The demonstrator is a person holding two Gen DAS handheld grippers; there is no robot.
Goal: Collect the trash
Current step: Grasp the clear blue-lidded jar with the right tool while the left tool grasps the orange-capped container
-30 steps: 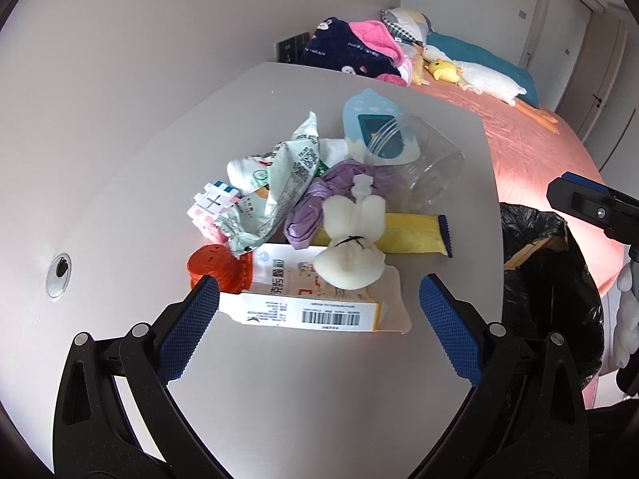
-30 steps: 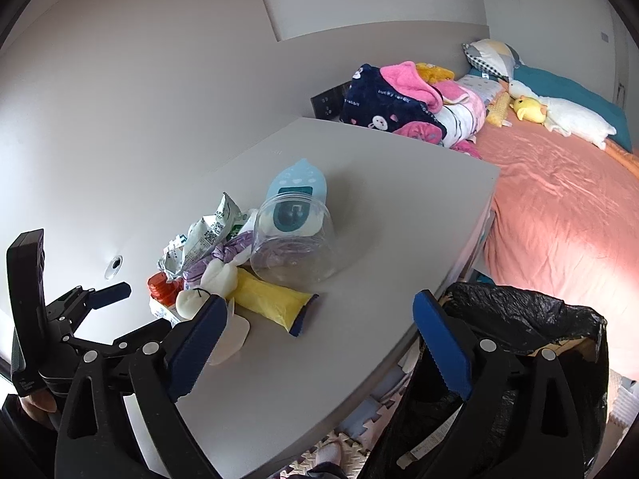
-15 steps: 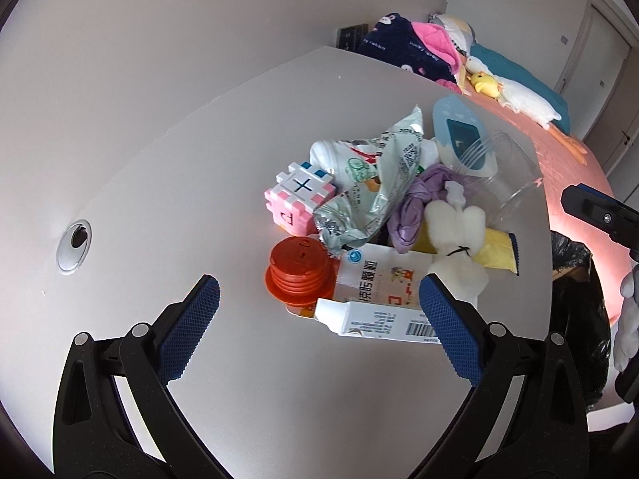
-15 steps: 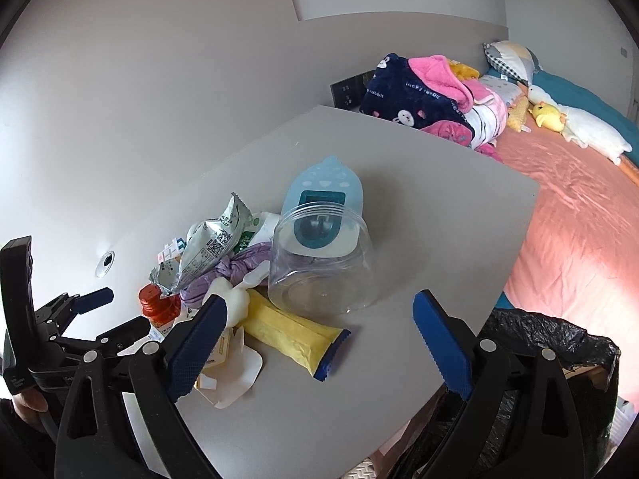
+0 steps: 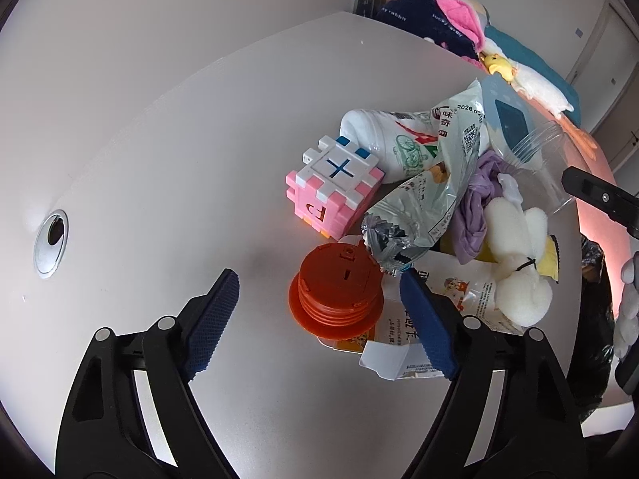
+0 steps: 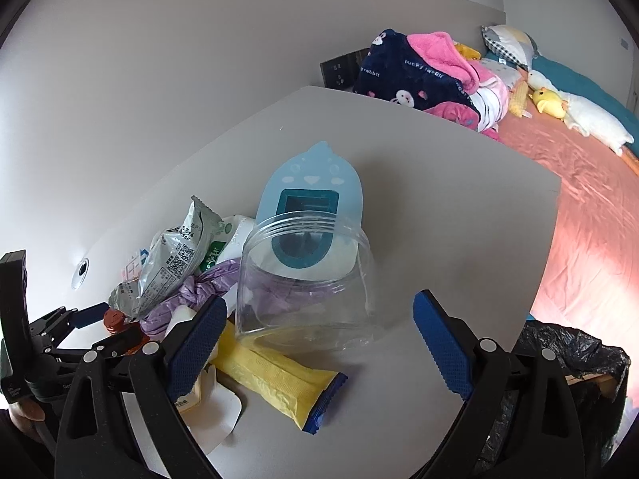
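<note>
Trash heap on grey surface (image 5: 167, 151), beside black-lined bin (image 6: 579, 363). Left tool (image 5: 319, 303): jaws just narrowing, still unclenched, orange lid (image 5: 337, 295) between them, apparently untouched. Right tool (image 6: 319, 331): spread wide, empty, over clear jar (image 6: 303, 283) and yellow packet (image 6: 279, 379).

Bed (image 6: 579, 183) with heaped blankets (image 6: 423, 68) beside table (image 6: 459, 183).

Orange-red lid (image 5: 337, 293), pink-white cube (image 5: 333, 189), yellow wrapper (image 6: 279, 383), perhaps ribbed.
</note>
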